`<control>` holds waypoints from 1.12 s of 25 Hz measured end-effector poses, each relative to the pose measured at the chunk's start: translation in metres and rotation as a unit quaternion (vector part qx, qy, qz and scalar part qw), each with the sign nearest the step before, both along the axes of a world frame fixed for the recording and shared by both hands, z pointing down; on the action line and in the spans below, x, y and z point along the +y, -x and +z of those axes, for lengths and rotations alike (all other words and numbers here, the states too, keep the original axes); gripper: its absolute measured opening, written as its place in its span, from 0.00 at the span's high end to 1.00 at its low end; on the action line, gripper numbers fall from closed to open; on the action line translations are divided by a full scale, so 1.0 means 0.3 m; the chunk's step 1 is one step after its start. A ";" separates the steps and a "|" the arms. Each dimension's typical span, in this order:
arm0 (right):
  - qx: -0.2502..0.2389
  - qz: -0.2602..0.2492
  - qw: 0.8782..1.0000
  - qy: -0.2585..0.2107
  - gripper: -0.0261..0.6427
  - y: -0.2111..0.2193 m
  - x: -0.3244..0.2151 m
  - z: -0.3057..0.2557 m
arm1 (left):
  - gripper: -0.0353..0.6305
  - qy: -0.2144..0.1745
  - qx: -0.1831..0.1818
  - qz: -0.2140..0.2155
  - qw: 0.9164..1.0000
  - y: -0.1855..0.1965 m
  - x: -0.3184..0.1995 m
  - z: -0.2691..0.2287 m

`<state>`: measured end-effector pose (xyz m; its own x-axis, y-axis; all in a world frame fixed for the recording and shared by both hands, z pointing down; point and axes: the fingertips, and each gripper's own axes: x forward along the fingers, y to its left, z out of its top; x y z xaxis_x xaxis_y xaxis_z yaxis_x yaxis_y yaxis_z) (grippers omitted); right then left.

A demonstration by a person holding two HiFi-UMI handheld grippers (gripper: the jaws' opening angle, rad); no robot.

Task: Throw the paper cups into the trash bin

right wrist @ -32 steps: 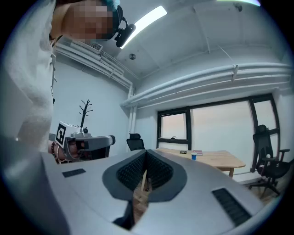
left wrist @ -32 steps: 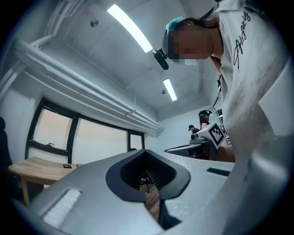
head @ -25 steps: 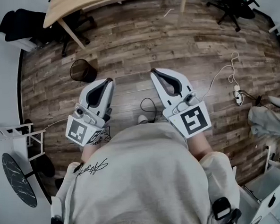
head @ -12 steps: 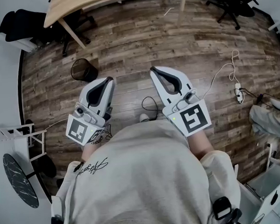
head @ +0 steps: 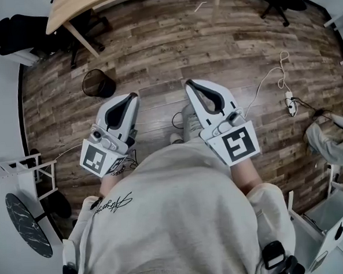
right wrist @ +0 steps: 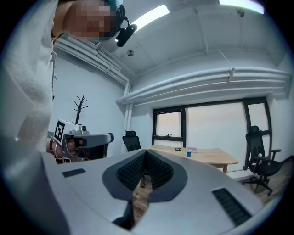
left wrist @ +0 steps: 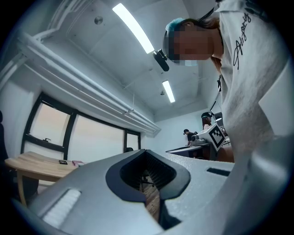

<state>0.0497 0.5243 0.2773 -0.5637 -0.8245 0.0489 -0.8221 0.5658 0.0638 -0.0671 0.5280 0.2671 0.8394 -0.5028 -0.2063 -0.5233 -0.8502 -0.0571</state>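
Both tools are shut with nothing between the jaws. The left tool point(head: 133, 99) and the right tool point(head: 190, 84) are held side by side above the wooden floor point(head: 224, 43).

A small blue cup point(right wrist: 189, 153), judged to be one of the paper cups, is seen only in the right gripper view. It stands upright on the wooden tabletop point(right wrist: 209, 159), ahead of the right tool and a little to its right, and well apart from it.

In the head view the cup itself cannot be made out. The tabletop is shown far ahead and to the left, with the black mesh trash bin point(head: 97, 83) on the floor between it and the left tool. The left tool is therefore judged the nearer to both bin and tabletop. A walk forward and leftward is called for before any grasp can be made.
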 end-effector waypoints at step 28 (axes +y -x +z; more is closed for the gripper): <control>-0.006 -0.035 0.999 -0.002 0.94 -0.155 -0.640 0.014 | 0.94 -0.022 -0.003 -0.033 0.999 -0.168 -0.600 -0.046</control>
